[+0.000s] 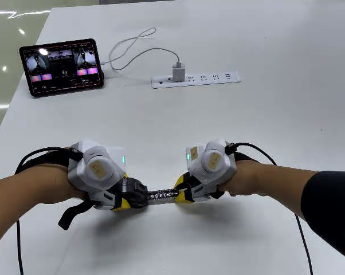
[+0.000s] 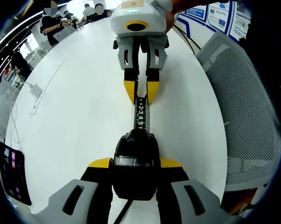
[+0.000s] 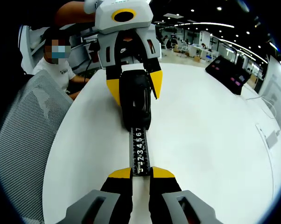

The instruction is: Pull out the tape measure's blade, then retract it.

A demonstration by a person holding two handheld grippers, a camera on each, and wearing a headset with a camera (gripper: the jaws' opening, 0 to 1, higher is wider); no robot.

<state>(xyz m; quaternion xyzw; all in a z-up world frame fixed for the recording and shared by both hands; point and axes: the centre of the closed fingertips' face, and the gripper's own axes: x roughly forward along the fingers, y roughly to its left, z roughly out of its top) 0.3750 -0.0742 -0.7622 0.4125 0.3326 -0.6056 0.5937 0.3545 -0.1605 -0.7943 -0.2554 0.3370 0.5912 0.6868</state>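
Note:
A black tape measure case [image 1: 136,193] sits clamped in my left gripper [image 1: 124,197], whose yellow-tipped jaws press on both its sides [image 2: 135,161]. A short length of dark blade [image 1: 163,195] with white numbers runs from the case to my right gripper [image 1: 181,193]. The right gripper [image 3: 140,172] is shut on the blade's end [image 3: 140,156]. In the left gripper view the blade [image 2: 140,113] stretches away to the other gripper's pinched jaws. The case [image 3: 135,99] faces me in the right gripper view. Both grippers hover low over the white table [image 1: 218,114].
A tablet [image 1: 62,66] stands at the back left of the table. A white power strip [image 1: 196,78] with a plugged charger and looped cable lies behind the grippers. A grey mesh chair [image 2: 245,102] stands beside the table edge. People sit in the background.

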